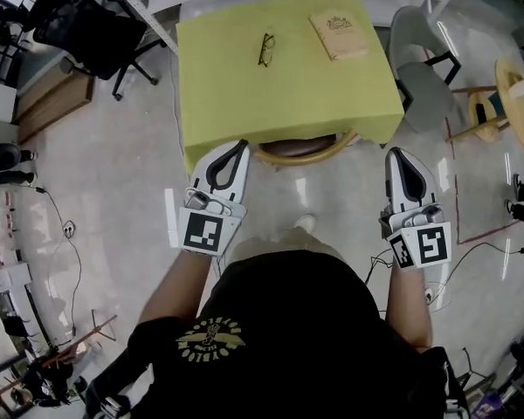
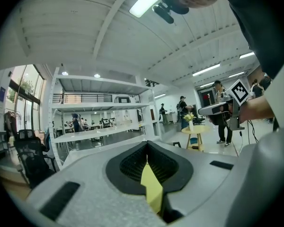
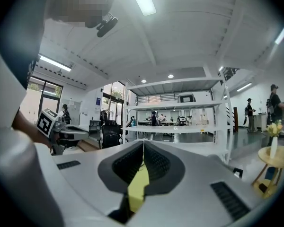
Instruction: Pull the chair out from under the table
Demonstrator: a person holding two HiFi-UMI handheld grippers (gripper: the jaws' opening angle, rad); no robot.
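A glossy grey floor spreads around a bench draped in yellow-green cloth (image 1: 244,85). In the head view, a pair of dark-framed glasses (image 1: 267,48) and a tan book (image 1: 338,36) lie on its far half. The round wooden chair with a dark seat (image 1: 301,150) is tucked under the near edge, only its curved rim and part of the seat showing. My left hand-held gripper (image 1: 236,145) points at the bench's near left corner, and my right hand-held gripper (image 1: 400,153) is just off the near right corner. The chair sits between them, and neither is touching it.

In the left gripper view the jaws are pressed together on nothing, with a sliver of yellow-green visible beyond them. White shelving (image 2: 99,126) stands far off.

The right gripper view likewise shows the jaws closed and empty, pointing level.
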